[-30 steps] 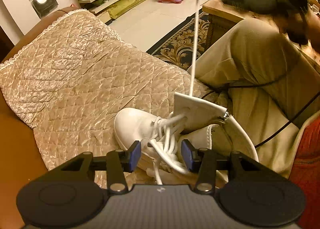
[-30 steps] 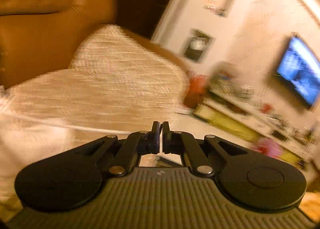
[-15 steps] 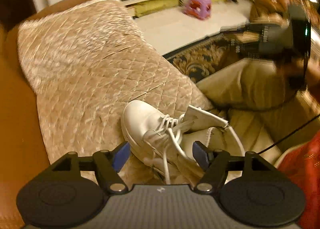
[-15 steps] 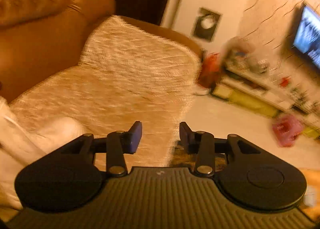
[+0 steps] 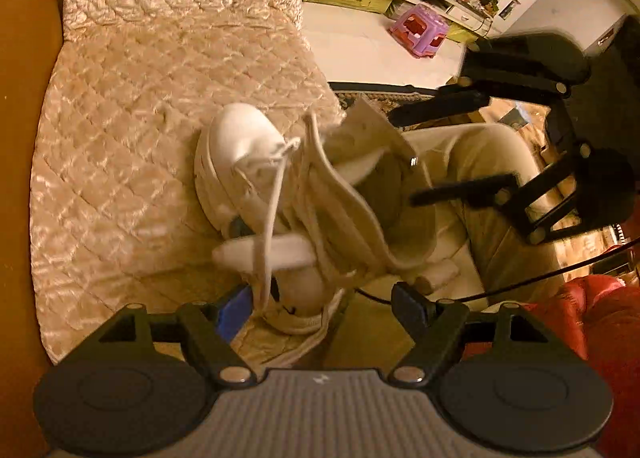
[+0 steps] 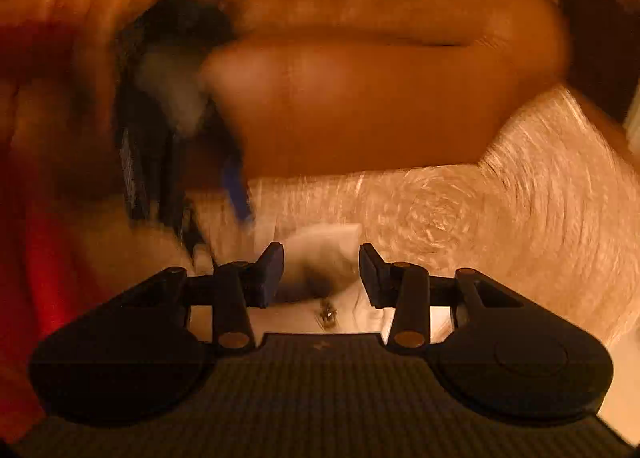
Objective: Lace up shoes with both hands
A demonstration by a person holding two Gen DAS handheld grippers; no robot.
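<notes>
Both of your grippers are released: the left gripper (image 5: 324,304), jaws widening, hovers over the white shoe (image 5: 280,193) on the quilted cover (image 5: 160,77) of the brown sofa (image 6: 380,105); right gripper (image 6: 321,272) empty; beyond, pale floor (image 5: 360,45), purple stool (image 5: 418,29).

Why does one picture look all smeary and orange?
Right wrist view: heavy motion blur smears the quilted cover into swirls under warm orange light. Left wrist view: sharper, though the white shoe and its laces blur slightly; fisheye bends the edges.
</notes>
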